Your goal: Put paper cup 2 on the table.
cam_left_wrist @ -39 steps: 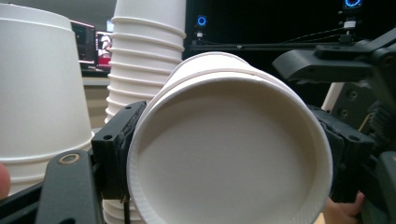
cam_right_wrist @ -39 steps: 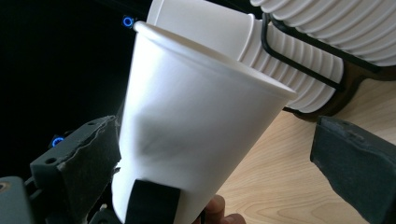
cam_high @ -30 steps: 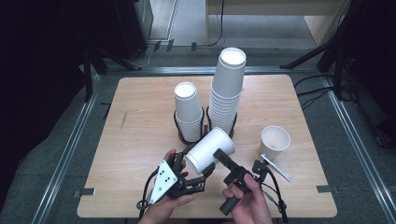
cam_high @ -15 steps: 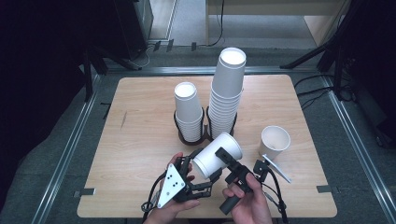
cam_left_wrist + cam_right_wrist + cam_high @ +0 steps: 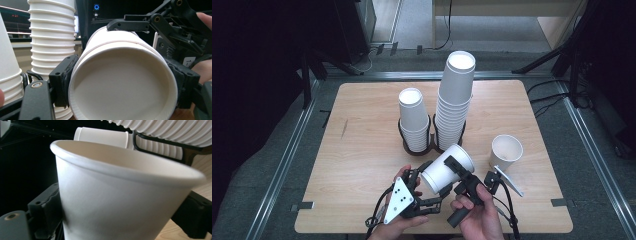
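A white paper cup (image 5: 447, 168) lies tilted in the air over the near edge of the table (image 5: 362, 150), in front of two cup stacks (image 5: 455, 100). The left tool (image 5: 424, 182) clamps its base end. The right tool (image 5: 462, 172) has just been closing on the cup's rim end, with one jaw on the wall.

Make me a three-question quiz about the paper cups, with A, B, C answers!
1. Where is the lone upright cup?
A. right of the stacks
B. on the floor
C. left of the stacks

2. How many cup stacks stand in the black holder?
A. one
B. two
C. four

3. How is the held cup?
A. upright
B. crushed flat
C. tipped sideways

Answers:
1 A, it stands alone on the table's right side.
2 B, a short stack beside a tall stack.
3 C, left gripper and right gripper hold it tilted.
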`<state>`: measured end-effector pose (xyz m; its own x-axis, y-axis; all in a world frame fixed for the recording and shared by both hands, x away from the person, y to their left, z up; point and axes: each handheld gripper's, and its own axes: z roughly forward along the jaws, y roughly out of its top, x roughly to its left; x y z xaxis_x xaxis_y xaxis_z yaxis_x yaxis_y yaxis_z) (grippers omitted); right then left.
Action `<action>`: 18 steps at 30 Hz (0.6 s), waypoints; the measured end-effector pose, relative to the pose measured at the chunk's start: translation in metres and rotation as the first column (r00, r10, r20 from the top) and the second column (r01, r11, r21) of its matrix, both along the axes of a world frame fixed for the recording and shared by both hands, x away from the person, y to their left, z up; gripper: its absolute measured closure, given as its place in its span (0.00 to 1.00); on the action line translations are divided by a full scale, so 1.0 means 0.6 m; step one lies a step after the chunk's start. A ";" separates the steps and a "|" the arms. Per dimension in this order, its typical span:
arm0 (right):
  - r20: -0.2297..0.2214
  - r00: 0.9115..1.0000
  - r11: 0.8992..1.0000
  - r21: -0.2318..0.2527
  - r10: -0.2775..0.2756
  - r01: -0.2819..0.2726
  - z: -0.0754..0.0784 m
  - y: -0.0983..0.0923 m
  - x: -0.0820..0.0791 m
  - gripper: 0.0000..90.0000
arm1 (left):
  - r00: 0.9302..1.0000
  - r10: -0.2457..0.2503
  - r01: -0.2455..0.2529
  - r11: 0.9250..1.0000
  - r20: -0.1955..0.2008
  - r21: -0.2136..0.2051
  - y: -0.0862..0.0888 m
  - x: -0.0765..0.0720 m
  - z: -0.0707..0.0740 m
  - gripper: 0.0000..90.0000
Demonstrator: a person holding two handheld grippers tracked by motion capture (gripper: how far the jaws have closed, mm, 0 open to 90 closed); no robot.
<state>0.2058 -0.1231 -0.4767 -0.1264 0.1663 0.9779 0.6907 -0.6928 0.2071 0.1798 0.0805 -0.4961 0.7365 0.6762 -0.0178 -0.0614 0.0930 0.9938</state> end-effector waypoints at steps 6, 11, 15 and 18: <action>-0.007 1.000 1.000 0.008 0.002 -0.001 0.001 0.001 -0.003 0.14 | 1.000 -0.001 0.001 1.000 0.000 0.001 0.001 0.000 0.000 0.23; 0.019 1.000 1.000 -0.001 -0.007 0.007 0.001 0.003 -0.006 0.15 | 1.000 0.002 -0.002 1.000 -0.004 0.003 0.003 -0.002 0.003 0.22; 0.049 0.999 1.000 -0.012 -0.011 0.011 0.004 0.004 -0.009 0.15 | 1.000 0.008 -0.008 1.000 -0.011 0.022 0.004 -0.001 0.005 0.19; 0.068 0.997 0.999 -0.017 -0.035 0.036 0.008 0.003 -0.009 0.15 | 1.000 0.002 -0.001 1.000 -0.022 0.026 0.006 -0.001 0.005 0.18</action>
<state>0.2005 -0.1211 -0.4721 -0.1859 0.1899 0.9640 0.6500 -0.7120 0.2656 0.1795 0.0839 -0.4930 0.7351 0.6778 -0.0162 -0.0397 0.0669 0.9970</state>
